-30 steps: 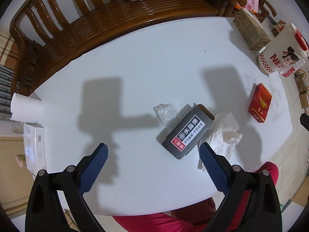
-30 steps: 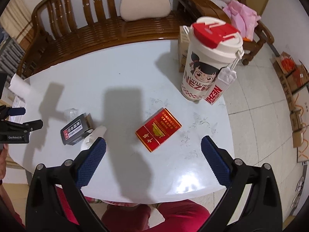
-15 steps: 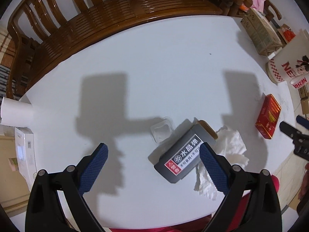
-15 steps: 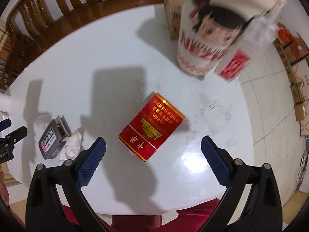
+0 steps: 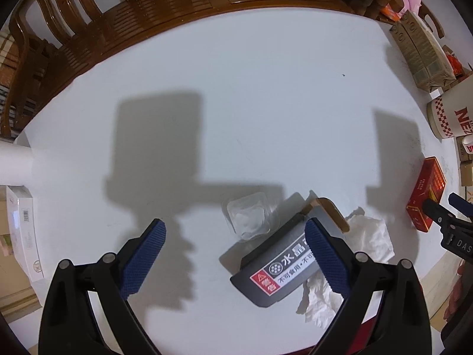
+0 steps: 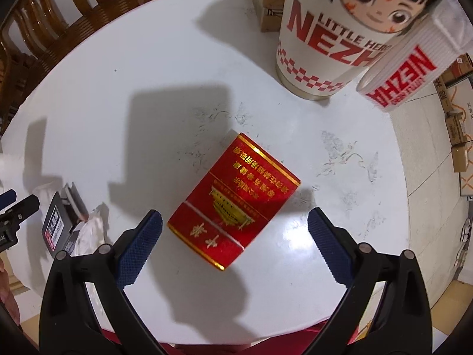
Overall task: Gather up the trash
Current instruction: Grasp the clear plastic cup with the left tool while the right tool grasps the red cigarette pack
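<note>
On the white table (image 5: 251,88) lie a clear plastic cup (image 5: 249,216), a dark grey box (image 5: 278,269) with a red warning label, and a crumpled white tissue (image 5: 366,236). My left gripper (image 5: 235,248) hangs open just above the clear cup, its right finger over the grey box. A red cigarette pack (image 6: 233,199) lies flat in the right wrist view. My right gripper (image 6: 235,238) is open and low over it, the pack's near end between the fingertips. The same pack (image 5: 427,193) shows at the left view's right edge.
A tall white Nezha cup (image 6: 334,29) with a hanging tag (image 6: 405,68) stands behind the red pack, with cardboard boxes (image 5: 419,53) beyond it. A wooden bench (image 5: 133,14) curves around the table's far side. A paper roll (image 5: 14,162) lies at the left.
Both grippers have dropped lower and moved forward. The clear cup now sits between the left fingers, and the red pack has come between the right fingers. Both stayed open.
</note>
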`<act>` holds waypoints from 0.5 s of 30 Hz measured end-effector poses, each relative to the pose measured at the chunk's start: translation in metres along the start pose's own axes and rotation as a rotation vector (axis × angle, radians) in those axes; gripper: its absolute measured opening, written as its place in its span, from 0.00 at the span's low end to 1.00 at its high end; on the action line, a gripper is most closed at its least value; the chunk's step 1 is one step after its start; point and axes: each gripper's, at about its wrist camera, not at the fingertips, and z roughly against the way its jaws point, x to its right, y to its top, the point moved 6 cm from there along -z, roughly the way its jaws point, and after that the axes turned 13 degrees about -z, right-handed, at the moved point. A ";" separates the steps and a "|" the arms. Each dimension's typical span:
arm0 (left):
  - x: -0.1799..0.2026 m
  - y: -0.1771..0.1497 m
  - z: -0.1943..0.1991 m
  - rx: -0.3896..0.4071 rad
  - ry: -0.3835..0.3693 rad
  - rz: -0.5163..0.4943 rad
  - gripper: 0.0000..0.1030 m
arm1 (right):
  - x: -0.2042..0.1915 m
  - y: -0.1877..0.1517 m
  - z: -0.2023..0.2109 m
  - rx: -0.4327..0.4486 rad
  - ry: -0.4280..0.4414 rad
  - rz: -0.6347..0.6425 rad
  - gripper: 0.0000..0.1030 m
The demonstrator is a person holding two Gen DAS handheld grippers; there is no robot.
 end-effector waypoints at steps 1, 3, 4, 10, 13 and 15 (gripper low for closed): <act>-0.001 0.001 -0.003 -0.003 -0.001 0.006 0.90 | 0.001 0.001 -0.002 -0.002 -0.001 -0.003 0.93; -0.001 0.002 -0.007 -0.004 -0.004 0.015 0.90 | 0.001 0.002 -0.005 -0.006 0.000 -0.010 0.93; -0.002 0.004 -0.008 -0.001 -0.011 0.020 0.90 | 0.001 0.003 -0.007 -0.008 0.003 -0.015 0.93; -0.001 0.006 -0.024 -0.022 -0.039 0.038 0.77 | -0.001 0.003 -0.015 0.014 -0.024 0.004 0.93; 0.001 0.007 -0.030 -0.021 -0.056 0.056 0.68 | -0.005 0.005 -0.019 0.020 -0.028 0.012 0.93; 0.001 0.006 -0.034 -0.028 -0.060 0.061 0.61 | -0.004 0.005 -0.021 0.021 -0.026 0.025 0.93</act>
